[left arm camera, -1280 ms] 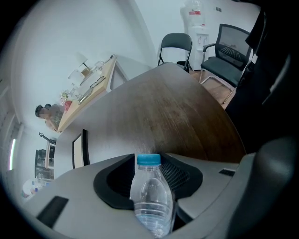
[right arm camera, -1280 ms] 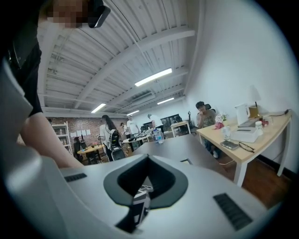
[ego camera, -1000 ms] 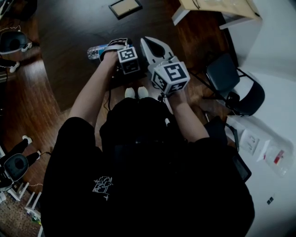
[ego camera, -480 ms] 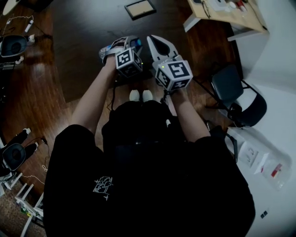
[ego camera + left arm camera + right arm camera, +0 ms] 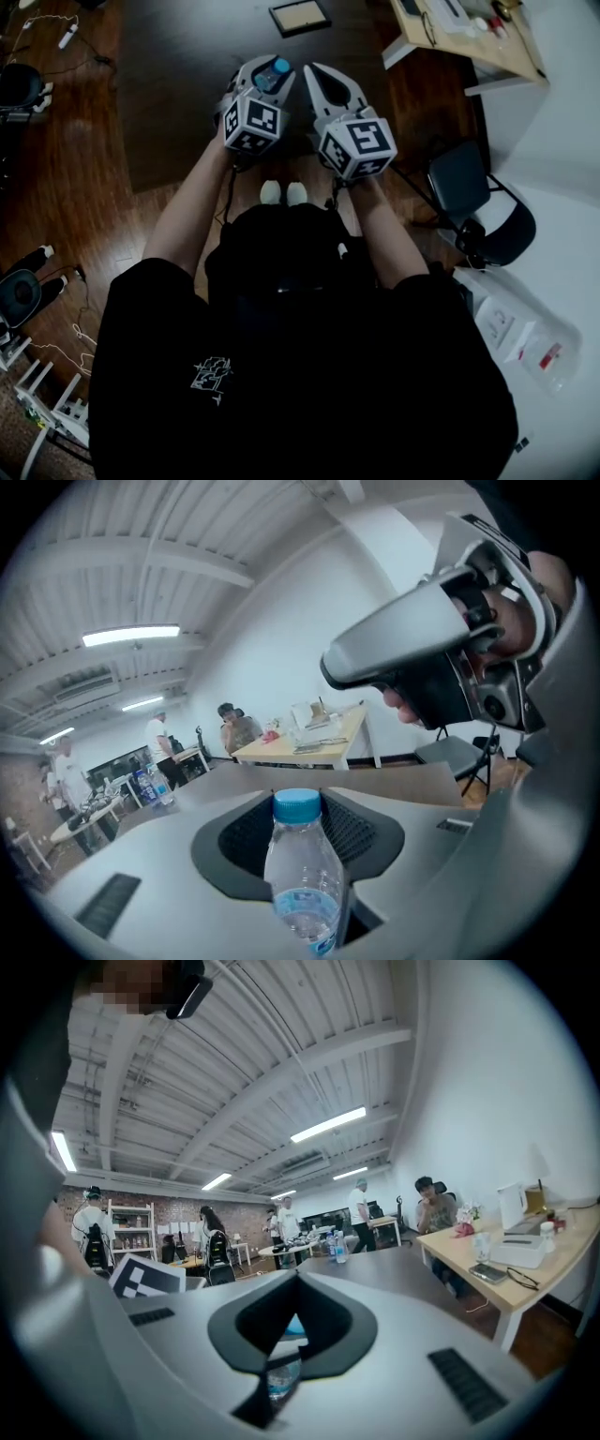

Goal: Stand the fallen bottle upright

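Now, with the bottle [image 5: 302, 878] pinched between the jaws of the left gripper [image 5: 263, 77], blue cap [image 5: 297, 805] above the pads, body almost upright, clear of the dark desk [image 5: 187, 94] underneath: lower slowly and straight, hold the wrist level to land the base flat, loosen the grip only once settled. Keep the right gripper [image 5: 328, 89], pressed together and empty just beside, ready to steady against tipping.

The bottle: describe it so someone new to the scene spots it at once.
Over the dark table before the person, find the left gripper. Its jaws grip a clear plastic bottle, cap up. Blue cap and blue label mark it; the right gripper beside it holds nothing.
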The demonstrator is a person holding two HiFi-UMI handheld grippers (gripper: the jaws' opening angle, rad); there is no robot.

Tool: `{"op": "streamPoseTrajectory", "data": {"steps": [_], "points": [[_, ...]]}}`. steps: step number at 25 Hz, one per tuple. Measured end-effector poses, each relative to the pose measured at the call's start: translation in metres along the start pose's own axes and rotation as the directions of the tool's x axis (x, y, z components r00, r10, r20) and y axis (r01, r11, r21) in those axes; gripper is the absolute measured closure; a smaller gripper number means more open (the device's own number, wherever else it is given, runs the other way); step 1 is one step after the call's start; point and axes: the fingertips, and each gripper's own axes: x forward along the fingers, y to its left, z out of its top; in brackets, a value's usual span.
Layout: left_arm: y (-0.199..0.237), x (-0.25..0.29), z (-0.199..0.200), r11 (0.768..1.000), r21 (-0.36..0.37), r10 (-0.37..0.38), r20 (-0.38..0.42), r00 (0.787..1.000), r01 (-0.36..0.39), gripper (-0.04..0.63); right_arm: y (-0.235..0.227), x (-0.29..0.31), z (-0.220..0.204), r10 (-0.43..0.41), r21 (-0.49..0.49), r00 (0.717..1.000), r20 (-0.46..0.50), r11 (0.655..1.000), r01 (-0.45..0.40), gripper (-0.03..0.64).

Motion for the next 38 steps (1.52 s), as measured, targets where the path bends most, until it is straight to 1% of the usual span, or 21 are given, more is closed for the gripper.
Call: {"op": "streamPoseTrajectory", "data": {"steps": [4, 6, 7, 8, 10, 12, 13, 15, 19, 21, 22, 27, 28, 30, 31, 36, 38], "points": [[0.016, -0.010, 0.006, 0.993, -0.091, 0.080, 0.040, 0.996, -0.076, 0.448, 0.005, 0.000, 0.000, 0.001, -0.005, 1.000, -0.001, 1.000, -0.001, 0.594], [0.026, -0.013, 0.008, 0.983, -0.140, 0.132, 0.081, 0.988, -0.120, 0.448, 0.006, 0.003, -0.002, -0.001, -0.006, 1.000, -0.002, 1.000, 0.001, 0.594], [0.032, -0.015, 0.008, 0.974, -0.176, 0.163, 0.098, 0.982, -0.144, 0.448, 0.006, 0.005, -0.004, -0.002, -0.003, 1.000, -0.003, 1.000, 0.002, 0.594], [0.037, -0.018, 0.006, 0.960, -0.223, 0.197, 0.105, 0.975, -0.170, 0.448, 0.006, 0.006, -0.006, -0.004, 0.001, 1.000, -0.003, 1.000, 0.004, 0.594], [0.047, -0.025, 0.000, 0.922, -0.314, 0.273, 0.105, 0.956, -0.228, 0.446, 0.005, 0.004, -0.008, -0.008, 0.012, 1.000, -0.002, 1.000, 0.008, 0.594], [0.055, -0.032, -0.004, 0.887, -0.370, 0.339, 0.115, 0.934, -0.276, 0.446, 0.005, 0.004, -0.008, -0.008, 0.010, 1.000, -0.001, 1.000, 0.008, 0.594], [0.058, -0.034, -0.006, 0.876, -0.383, 0.363, 0.122, 0.924, -0.293, 0.446, 0.006, 0.004, -0.008, -0.003, 0.005, 1.000, -0.004, 1.000, 0.003, 0.594], [0.061, -0.038, -0.010, 0.860, -0.401, 0.396, 0.131, 0.909, -0.317, 0.446, 0.008, 0.005, -0.011, 0.007, -0.006, 1.000, -0.012, 1.000, -0.007, 0.594], [0.061, -0.040, -0.020, 0.838, -0.433, 0.423, 0.129, 0.897, -0.333, 0.445, 0.010, 0.006, -0.014, 0.013, -0.013, 1.000, -0.014, 1.000, -0.013, 0.594], [0.066, -0.043, -0.020, 0.832, -0.424, 0.447, 0.135, 0.884, -0.356, 0.440, 0.012, 0.008, -0.015, 0.018, -0.014, 1.000, -0.017, 1.000, -0.018, 0.594], [0.066, -0.044, -0.020, 0.831, -0.422, 0.453, 0.133, 0.882, -0.363, 0.437, 0.013, 0.008, -0.015, 0.021, -0.014, 1.000, -0.019, 1.000, -0.021, 0.594], [0.064, -0.045, -0.020, 0.836, -0.416, 0.449, 0.140, 0.883, -0.360, 0.428, 0.016, 0.013, -0.019, 0.031, -0.012, 0.999, -0.026, 0.999, -0.032, 0.594], [0.063, -0.045, -0.020, 0.836, -0.415, 0.450, 0.147, 0.881, -0.358, 0.411, 0.017, 0.013, -0.020, 0.032, -0.013, 0.999, -0.028, 0.999, -0.033, 0.593], [0.060, -0.046, -0.022, 0.836, -0.427, 0.441, 0.147, 0.885, -0.346, 0.408, 0.019, 0.011, -0.021, 0.035, -0.016, 0.999, -0.032, 0.999, -0.036, 0.594], [0.059, -0.046, -0.022, 0.835, -0.433, 0.438, 0.147, 0.887, -0.341, 0.391, 0.019, 0.011, -0.020, 0.036, -0.018, 0.999, -0.033, 0.999, -0.037, 0.594], [0.063, -0.057, -0.018, 0.829, -0.419, 0.463, 0.142, 0.875, -0.370, 0.385, 0.016, 0.007, -0.016, 0.038, -0.007, 0.999, -0.036, 0.999, -0.038, 0.594], [0.059, -0.061, -0.019, 0.826, -0.422, 0.460, 0.120, 0.880, -0.374, 0.385, 0.017, 0.003, -0.014, 0.040, -0.004, 0.998, -0.038, 0.999, -0.040, 0.594]]}}
